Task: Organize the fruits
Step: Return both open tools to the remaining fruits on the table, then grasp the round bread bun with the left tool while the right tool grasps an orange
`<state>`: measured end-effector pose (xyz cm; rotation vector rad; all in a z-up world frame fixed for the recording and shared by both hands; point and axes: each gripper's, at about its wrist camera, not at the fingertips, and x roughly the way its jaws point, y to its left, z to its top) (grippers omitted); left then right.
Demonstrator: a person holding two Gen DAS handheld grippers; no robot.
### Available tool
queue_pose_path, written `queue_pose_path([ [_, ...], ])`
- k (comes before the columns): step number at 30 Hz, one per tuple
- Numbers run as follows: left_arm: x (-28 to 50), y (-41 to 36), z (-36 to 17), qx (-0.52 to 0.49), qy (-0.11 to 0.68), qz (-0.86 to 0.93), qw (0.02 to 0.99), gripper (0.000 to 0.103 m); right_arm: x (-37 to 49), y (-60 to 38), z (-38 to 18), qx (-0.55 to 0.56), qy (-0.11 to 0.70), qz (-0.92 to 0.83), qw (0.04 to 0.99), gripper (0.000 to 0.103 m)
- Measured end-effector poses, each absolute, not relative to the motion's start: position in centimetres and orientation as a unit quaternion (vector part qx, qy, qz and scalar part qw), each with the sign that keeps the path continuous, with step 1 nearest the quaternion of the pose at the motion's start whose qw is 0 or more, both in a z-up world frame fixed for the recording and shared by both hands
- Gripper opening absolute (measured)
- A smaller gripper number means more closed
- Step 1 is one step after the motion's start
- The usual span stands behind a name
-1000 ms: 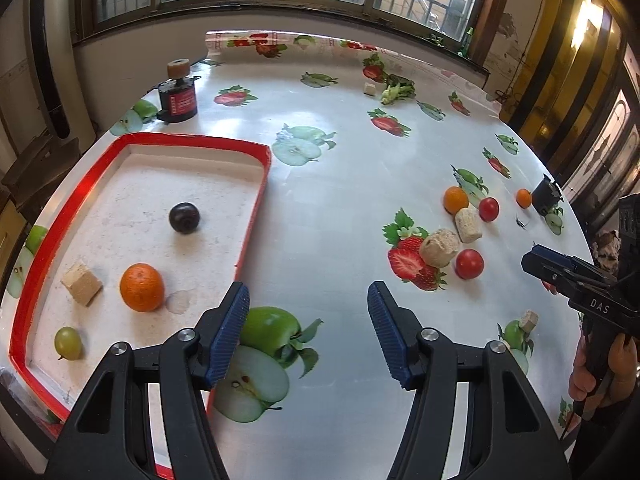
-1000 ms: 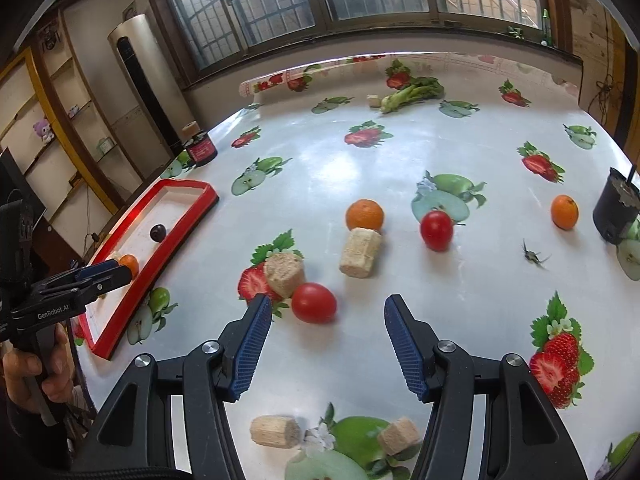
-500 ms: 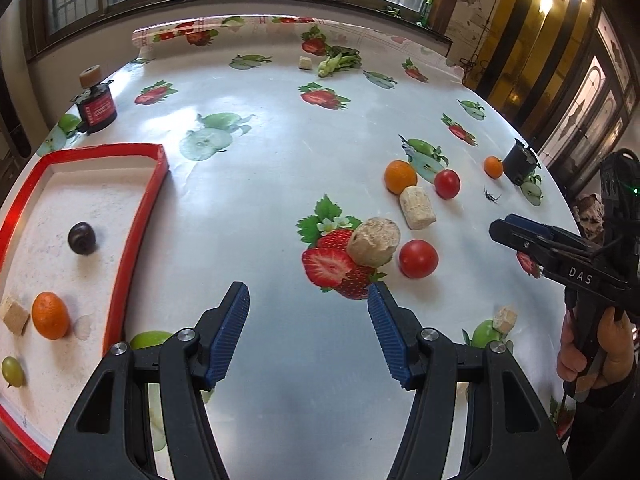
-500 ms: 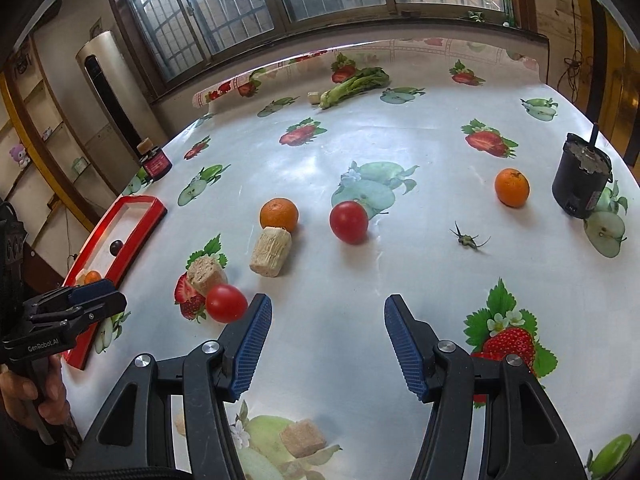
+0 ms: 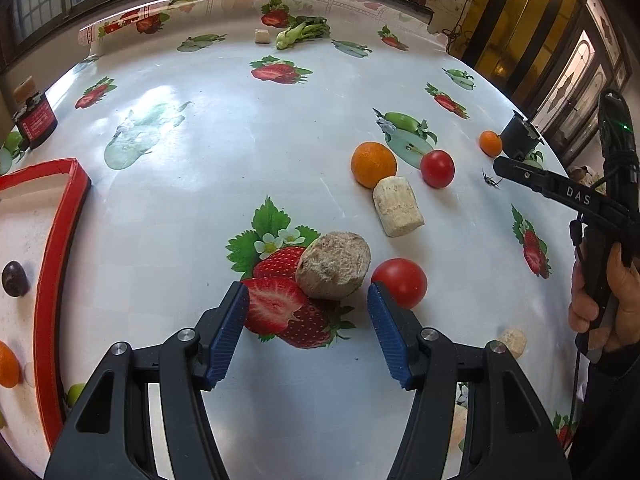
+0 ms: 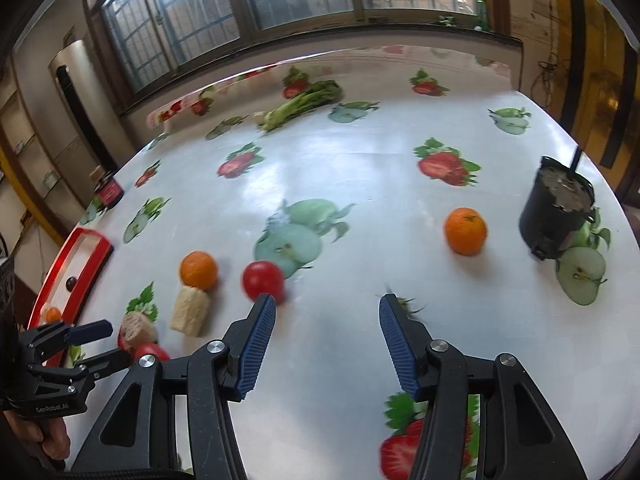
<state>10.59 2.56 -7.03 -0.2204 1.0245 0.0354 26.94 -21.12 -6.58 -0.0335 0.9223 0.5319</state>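
My left gripper (image 5: 306, 330) is open and empty, low over the table. A red tomato (image 5: 400, 281) sits just past its right finger, beside a beige foam lump (image 5: 334, 264). Further off lie an orange (image 5: 373, 164), a second tomato (image 5: 437, 168), a foam cylinder (image 5: 397, 206) and a small orange (image 5: 490, 143). The red tray (image 5: 60, 240) at the left holds a dark plum (image 5: 15, 278) and an orange (image 5: 7, 364). My right gripper (image 6: 326, 342) is open and empty, with a tomato (image 6: 263, 280) by its left fingertip and an orange (image 6: 466, 231) ahead to the right.
A black pot (image 6: 558, 216) stands at the table's right edge. A leafy green vegetable (image 6: 302, 104) lies at the far side. A small dark jar (image 5: 34, 118) stands at the far left. A tiny stem piece (image 5: 491, 180) and small foam bits (image 5: 514, 342) lie on the fruit-print cloth.
My left gripper has swung right, away from the tray, and closed in on the foam lump and near tomato. My right gripper has moved forward and right toward the far tomato and small orange.
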Motion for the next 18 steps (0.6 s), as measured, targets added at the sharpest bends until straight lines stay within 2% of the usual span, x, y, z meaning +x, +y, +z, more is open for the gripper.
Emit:
queue_pose_path([
  [7, 12.2, 2.2, -7.2, -0.096, 0.482, 0.009, 0.871, 0.06, 31.6, -23.9, -7.7, -0.004, 0.442, 0.191, 0.876, 0.056],
  [11, 12.9, 1.8, -7.5, -0.084, 0.478, 0.002, 0.874, 0.053, 33.7, -23.3, -8.5, -0.022, 0.445, 0.171, 0.879, 0.055],
  [13, 13.1, 1.7, -7.5, -0.08, 0.475, -0.003, 0.876, 0.041, 34.6, -22.8, -9.1, -0.033, 0.448, 0.167, 0.878, 0.054],
  [14, 13.2, 1.6, -7.5, -0.081, 0.475, -0.008, 0.876, 0.035, 35.0, -22.6, -9.4, -0.038, 0.448, 0.164, 0.878, 0.052],
  [16, 13.2, 1.7, -7.4, -0.083, 0.475, -0.012, 0.876, 0.035, 35.3, -22.1, -9.5, -0.053, 0.437, 0.158, 0.884, 0.043],
  [17, 13.2, 1.7, -7.4, -0.083, 0.474, -0.013, 0.877, 0.034, 35.4, -22.0, -9.5, -0.055, 0.432, 0.159, 0.886, 0.035],
  [18, 13.0, 1.8, -7.4, -0.084, 0.474, -0.013, 0.877, 0.034, 35.4, -22.0, -9.5, -0.051, 0.433, 0.166, 0.885, 0.035],
])
